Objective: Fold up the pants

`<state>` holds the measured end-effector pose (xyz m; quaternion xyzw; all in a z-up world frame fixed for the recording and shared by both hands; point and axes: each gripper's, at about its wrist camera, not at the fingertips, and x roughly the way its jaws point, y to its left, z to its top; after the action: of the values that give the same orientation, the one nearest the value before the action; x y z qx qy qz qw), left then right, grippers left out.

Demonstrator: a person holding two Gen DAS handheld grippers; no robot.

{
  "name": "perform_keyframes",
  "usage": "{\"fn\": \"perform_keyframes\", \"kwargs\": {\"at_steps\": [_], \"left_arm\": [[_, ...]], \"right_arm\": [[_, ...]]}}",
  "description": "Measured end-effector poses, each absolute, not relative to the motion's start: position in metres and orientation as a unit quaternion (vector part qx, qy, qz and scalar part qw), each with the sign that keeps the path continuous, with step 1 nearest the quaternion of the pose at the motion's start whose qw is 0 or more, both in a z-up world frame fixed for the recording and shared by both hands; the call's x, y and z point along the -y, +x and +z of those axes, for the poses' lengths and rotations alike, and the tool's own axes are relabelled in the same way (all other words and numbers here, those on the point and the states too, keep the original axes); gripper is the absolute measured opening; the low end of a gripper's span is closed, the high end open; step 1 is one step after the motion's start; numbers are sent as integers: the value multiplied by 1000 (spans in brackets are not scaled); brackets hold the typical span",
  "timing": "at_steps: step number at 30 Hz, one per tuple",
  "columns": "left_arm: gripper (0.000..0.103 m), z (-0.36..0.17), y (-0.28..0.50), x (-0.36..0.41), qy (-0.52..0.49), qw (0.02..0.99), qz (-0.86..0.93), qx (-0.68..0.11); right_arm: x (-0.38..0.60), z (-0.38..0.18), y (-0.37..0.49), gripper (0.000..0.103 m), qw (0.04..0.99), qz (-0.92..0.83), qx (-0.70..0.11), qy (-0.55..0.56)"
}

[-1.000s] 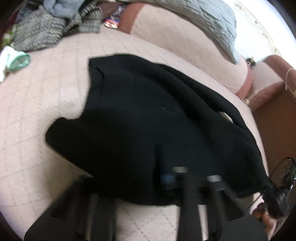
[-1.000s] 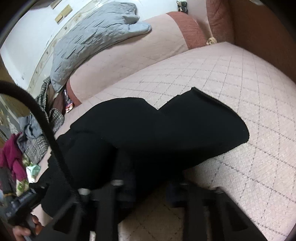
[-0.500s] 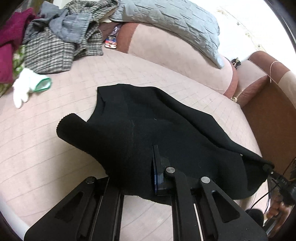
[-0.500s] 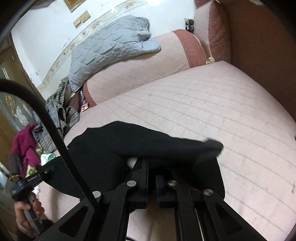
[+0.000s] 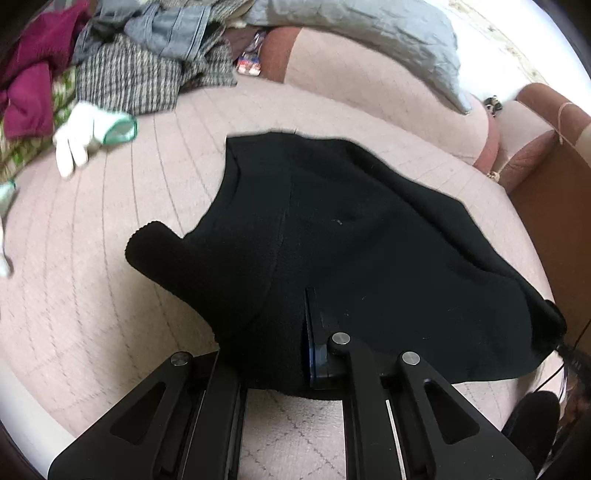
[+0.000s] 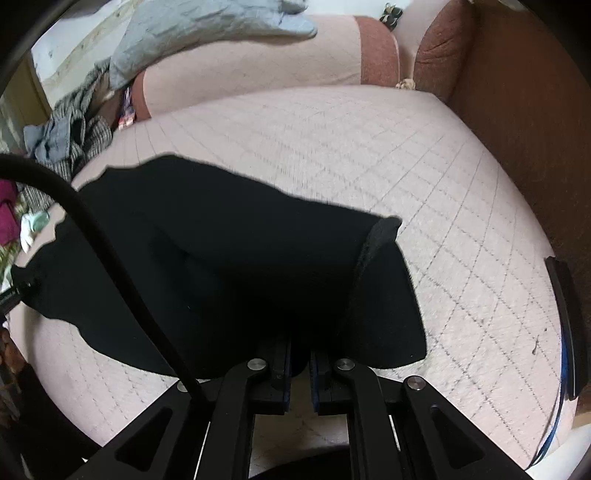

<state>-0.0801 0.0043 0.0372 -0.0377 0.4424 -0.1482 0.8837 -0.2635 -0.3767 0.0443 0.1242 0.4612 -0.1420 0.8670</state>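
Observation:
The black pants (image 5: pixel 351 251) lie partly folded on the pink quilted sofa seat (image 5: pixel 92 258). My left gripper (image 5: pixel 291 354) is shut on the near edge of the pants, with cloth draped over its left finger. My right gripper (image 6: pixel 299 365) is shut on the other near edge of the pants (image 6: pixel 221 266), its two pads pinching the fabric. A seam ridge of the cloth stands up just right of the right gripper. The far edge of the pants rests on the seat.
A pile of clothes (image 5: pixel 122 62) and a white glove (image 5: pixel 85 136) lie at the seat's far left. A grey quilted blanket (image 5: pixel 369 33) hangs over the backrest. A brown armrest (image 6: pixel 517 110) borders the right side. A black cable (image 6: pixel 110 251) crosses the right wrist view.
Both grippers have closed on the near edge of the pants and lifted it. The cloth has been drawn up and toward me, away from the seat's right side.

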Motion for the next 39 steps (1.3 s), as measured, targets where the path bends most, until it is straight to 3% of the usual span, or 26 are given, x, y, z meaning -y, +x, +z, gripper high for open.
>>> {"fn": "perform_keyframes", "kwargs": {"at_steps": [5,8,10,11,12,18,26,31,39], "left_arm": [[8,27,-75,-9,-32,867,-145,-476],[16,25,-79,-10,-33,866,-140,-479],[21,32,-84,-13,-32,866,-139,-479],[21,35,-85,-15,-32,865,-142,-480],[21,38,-87,-16,-30,866,-142,-479],[22,63,-101,-27,-17,878,-130,-460],[22,104,-115,-33,3,917,-88,-388],[22,106,-105,-32,-13,912,-109,-394],[22,89,-94,38,-17,887,-193,-419]], "right_arm": [[383,46,-268,5,869,-152,-457,114],[382,35,-271,6,862,-144,-471,122],[381,41,-276,21,867,-136,-461,132],[381,44,-280,40,869,-122,-458,144],[378,46,-285,51,872,-113,-452,152],[365,72,-288,52,889,-56,-425,163],[378,58,-263,54,867,-35,-396,300],[373,64,-258,60,863,-23,-396,314],[367,92,-265,61,863,10,-384,328]]}}
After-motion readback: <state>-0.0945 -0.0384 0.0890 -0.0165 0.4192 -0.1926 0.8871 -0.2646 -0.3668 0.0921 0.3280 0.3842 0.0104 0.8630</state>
